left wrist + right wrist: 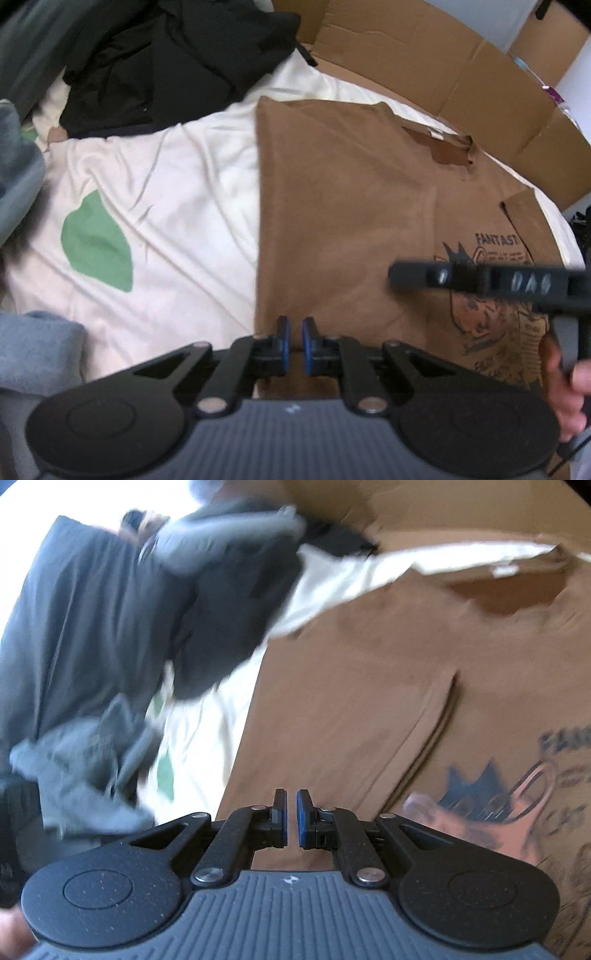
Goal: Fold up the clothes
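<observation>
Brown T-shirt (343,206) folded flat on a cream sheet (192,177)
Soft matte cotton, straight left edge, print reading "FANTAST"; left gripper (294,345) and right gripper (291,821) both nearly pressed together, holding nothing

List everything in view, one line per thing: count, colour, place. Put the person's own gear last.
brown T-shirt: one, brown with a dark printed graphic, lying flat on the sheet, partly folded.
sheet: one, cream with a green patch, under the clothes.
black garment: one, black, bunched beyond the sheet's far left part.
grey-blue clothes: number unclear, piled at the left edge.
cardboard: count unclear, brown, flattened along the far side.
left gripper: one, black with blue pads, shut, empty, over the shirt's near left edge.
right gripper: one, black, shut, empty, above the shirt.
hand: one, holding the right gripper's handle.
</observation>
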Tool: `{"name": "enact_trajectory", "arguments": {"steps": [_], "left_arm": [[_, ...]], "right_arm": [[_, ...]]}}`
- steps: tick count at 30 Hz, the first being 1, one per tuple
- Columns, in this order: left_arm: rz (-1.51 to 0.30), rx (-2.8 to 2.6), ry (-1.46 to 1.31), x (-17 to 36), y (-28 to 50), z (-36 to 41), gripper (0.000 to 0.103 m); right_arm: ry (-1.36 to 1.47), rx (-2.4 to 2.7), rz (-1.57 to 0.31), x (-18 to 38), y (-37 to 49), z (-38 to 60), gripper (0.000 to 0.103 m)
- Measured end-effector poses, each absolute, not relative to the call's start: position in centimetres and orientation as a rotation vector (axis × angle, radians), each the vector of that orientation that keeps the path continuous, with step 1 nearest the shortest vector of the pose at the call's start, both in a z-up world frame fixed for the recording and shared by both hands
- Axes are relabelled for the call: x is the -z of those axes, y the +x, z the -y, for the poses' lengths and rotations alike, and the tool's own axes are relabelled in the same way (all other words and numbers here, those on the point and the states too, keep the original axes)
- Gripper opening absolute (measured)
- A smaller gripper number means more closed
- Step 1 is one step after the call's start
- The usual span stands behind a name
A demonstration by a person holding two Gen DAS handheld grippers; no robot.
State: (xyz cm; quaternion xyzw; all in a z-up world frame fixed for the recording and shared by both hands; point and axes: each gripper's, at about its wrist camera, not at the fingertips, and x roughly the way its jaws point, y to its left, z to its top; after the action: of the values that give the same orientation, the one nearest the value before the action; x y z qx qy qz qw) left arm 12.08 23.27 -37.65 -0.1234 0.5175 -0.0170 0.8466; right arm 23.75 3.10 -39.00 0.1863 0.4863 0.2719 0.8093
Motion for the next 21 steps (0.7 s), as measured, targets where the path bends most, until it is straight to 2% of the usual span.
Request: {"name": "enact_trajectory", "arguments": {"steps": [3, 5, 8, 14, 16, 17, 21], "left_arm": [[-1.087, 0.032, -0.258, 37.5, 11.7, -23.4, 0.009], [-1.084, 0.026, -0.255, 37.4, 11.5, -23.5, 0.008], [-1.086, 0.008, -0.258, 37.6, 11.4, -24.0, 0.003], [-1.072, -0.022, -0.283, 37.4, 11.3, -24.3, 0.003], [-1.063, -0.020, -0.295, 37.2, 11.0, -24.3, 0.005], [-1.058, -0.018, -0.302, 37.0, 10.9, -24.2, 0.010], [-1.046, -0.011, -0.310, 36.6, 10.7, -24.0, 0.011]], "right_arm": [[0.348, -0.597, -1.079, 39.9, 23.0, -3.6, 0.005], [0.328, -0.600, -1.091, 40.3, 22.7, -3.4, 0.009], [0.306, -0.607, -1.098, 40.5, 22.4, -3.0, 0.008], [0.319, -0.567, -1.107, 39.6, 21.6, -2.1, 0.007], [0.369, -0.544, -1.113, 39.4, 20.9, -1.3, 0.011], [0.389, -0.534, -1.115, 39.4, 20.6, -1.0, 0.015], [0.447, -0.510, -1.145, 40.0, 19.3, -0.8, 0.025]]}}
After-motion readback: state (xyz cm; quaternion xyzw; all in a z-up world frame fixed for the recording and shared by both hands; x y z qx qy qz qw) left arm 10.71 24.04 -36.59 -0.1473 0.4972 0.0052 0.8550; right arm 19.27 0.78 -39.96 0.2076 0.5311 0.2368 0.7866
